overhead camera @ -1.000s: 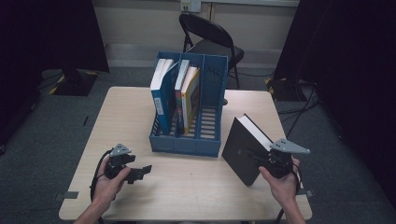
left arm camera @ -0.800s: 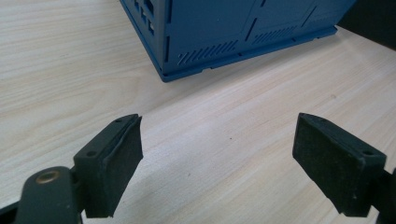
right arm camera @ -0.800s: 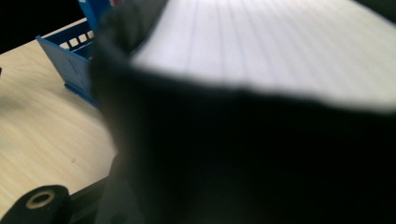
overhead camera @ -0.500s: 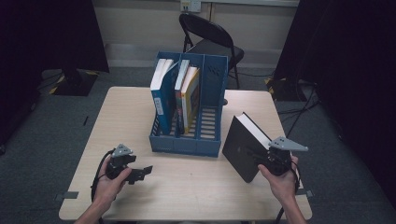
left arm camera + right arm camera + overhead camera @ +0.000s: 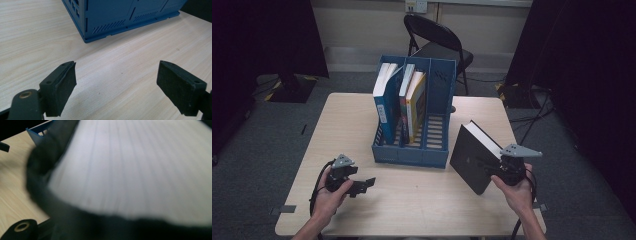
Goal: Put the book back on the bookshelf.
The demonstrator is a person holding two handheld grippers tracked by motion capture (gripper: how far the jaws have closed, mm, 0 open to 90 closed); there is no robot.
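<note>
Three books (image 5: 401, 102) in rack (image 5: 412, 150); right gripper (image 5: 492, 167) jaws clamp one black book (image 5: 469, 155); left gripper (image 5: 364, 184) jaws apart

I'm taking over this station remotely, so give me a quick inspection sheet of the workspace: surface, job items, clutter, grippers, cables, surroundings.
Surface: light wooden table, bare around the job's things.
Job's things: black book held tilted off the table at the right; blue file rack at centre with three upright books in its left and middle slots, right slot empty.
Clutter: nothing seen.
Grippers: right gripper clamped on the black book's page edge; left gripper open, low over the table, nothing between its jaws.
Cables: black cable loops from the left gripper.
Surroundings: folding chair behind the table, grey carpet, dark curtains both sides.
</note>
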